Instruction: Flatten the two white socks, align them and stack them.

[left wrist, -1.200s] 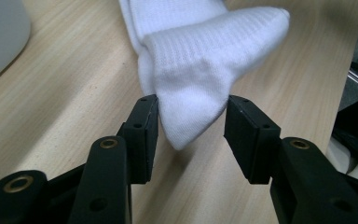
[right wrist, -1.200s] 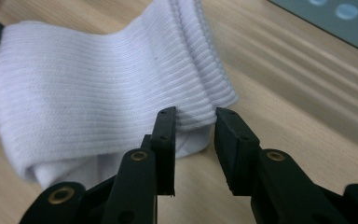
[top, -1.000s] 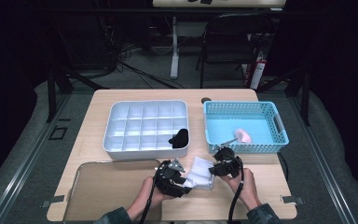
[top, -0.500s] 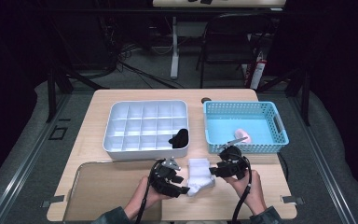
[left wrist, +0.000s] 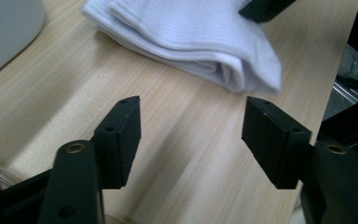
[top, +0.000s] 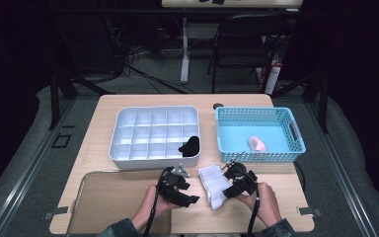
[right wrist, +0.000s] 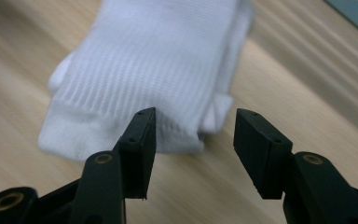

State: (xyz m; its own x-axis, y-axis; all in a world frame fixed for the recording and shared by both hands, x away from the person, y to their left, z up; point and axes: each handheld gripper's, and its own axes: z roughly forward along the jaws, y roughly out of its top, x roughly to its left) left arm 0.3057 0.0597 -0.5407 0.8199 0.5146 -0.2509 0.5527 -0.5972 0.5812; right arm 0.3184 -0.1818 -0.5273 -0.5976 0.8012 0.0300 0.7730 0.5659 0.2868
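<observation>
Between both grippers' parted jaws, white socks [top: 214,184]

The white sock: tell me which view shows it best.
The right gripper view: the white sock lies close, its ribbing plain. The left gripper view shows its folded layers, partly cropped. The high view shows it small between both grippers.

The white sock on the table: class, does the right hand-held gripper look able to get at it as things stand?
Probably yes. The right hand-held gripper has its jaws open right at the folded white sock, with nothing between them. The left hand-held gripper is open beside it, off the sock.
</observation>
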